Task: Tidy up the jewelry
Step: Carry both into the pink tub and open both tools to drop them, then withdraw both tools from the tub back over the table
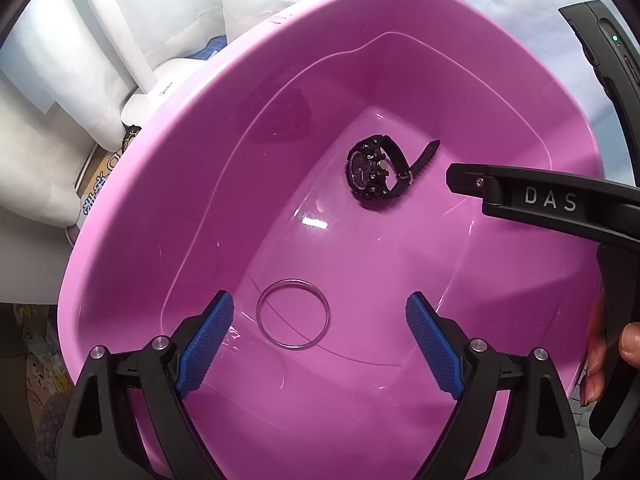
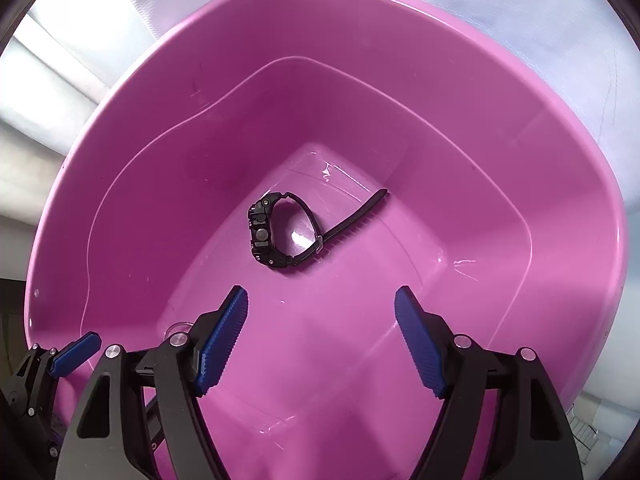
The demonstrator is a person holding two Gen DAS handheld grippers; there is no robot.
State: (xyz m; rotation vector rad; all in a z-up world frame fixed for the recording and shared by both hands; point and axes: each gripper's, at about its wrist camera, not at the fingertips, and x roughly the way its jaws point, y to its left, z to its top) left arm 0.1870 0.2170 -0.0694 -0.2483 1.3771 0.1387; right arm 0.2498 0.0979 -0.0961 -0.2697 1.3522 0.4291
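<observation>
A pink plastic basin (image 1: pixel 160 208) fills the left wrist view. On its floor lies a black wristwatch (image 1: pixel 378 172) on its side, strap tail pointing right. Nearer the camera a thin silver bangle (image 1: pixel 293 314) lies flat. My left gripper (image 1: pixel 320 304) hangs open above it, its blue pads apart from the bangle on both sides. In the right wrist view the basin (image 2: pixel 120 184) and the watch (image 2: pixel 280 236) show again. My right gripper (image 2: pixel 320 296) is open with nothing between its pads, and the watch lies just beyond its fingertips.
The right gripper's black body (image 1: pixel 540 200) reaches in over the basin from the right, held by a person's hand (image 1: pixel 630 340). One left gripper finger (image 2: pixel 76 350) shows at the lower left of the right wrist view. Behind the basin stand a white appliance (image 1: pixel 160 92) and a printed box (image 1: pixel 96 188).
</observation>
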